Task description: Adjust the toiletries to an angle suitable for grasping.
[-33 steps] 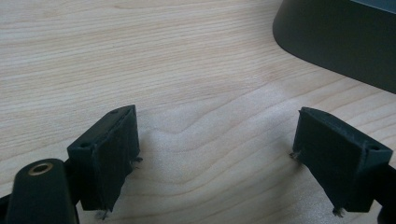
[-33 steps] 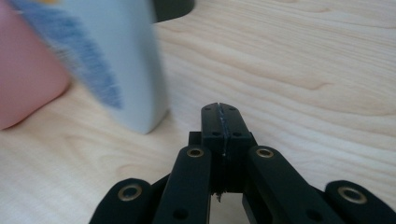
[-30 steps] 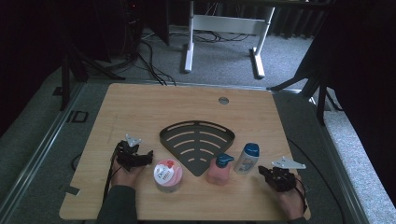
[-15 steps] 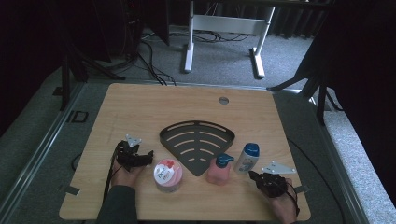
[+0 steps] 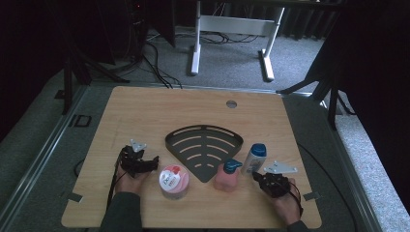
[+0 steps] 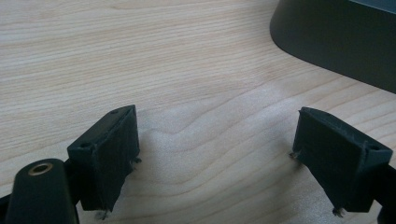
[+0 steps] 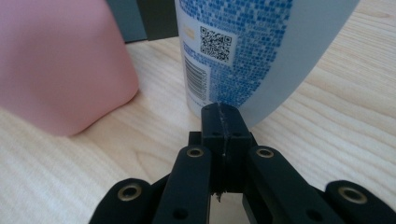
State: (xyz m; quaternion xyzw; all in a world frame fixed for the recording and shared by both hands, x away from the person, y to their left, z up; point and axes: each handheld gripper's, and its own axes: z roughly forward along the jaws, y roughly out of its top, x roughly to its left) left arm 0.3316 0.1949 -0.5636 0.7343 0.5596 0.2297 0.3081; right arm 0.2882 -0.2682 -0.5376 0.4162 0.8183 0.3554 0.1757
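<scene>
On the wooden counter (image 5: pixel 145 111) a dark fan-shaped slotted tray (image 5: pixel 203 147) is laid near the middle, with three toiletry containers set along its near edge. A round jar with a pink and white lid (image 5: pixel 174 181) is placed to the left of the tray's tip, a pink bottle with a blue cap (image 5: pixel 228 176) just to the right of the tip, and a white bottle with a blue cap (image 5: pixel 254 158) beside the pink one, a little farther back.

The right gripper (image 5: pixel 270 182) is held low over the counter, just to the right of the two bottles. Its jaws are pressed fully together with nothing between them (the two pads meet in a single seam in the right gripper view), and their tip (image 7: pixel 223 122) is pointed at the foot of the white bottle (image 7: pixel 243 51), very near it; whether it is touched cannot be told. The pink bottle (image 7: pixel 60 65) is seen to the left of it in that view.

The left gripper (image 5: pixel 140 162) is rested to the left of the jar. Its jaws (image 6: pixel 215 158) are spread wide over bare wood, with nothing held, and a corner of the tray (image 6: pixel 336 42) is seen ahead of them.
</scene>
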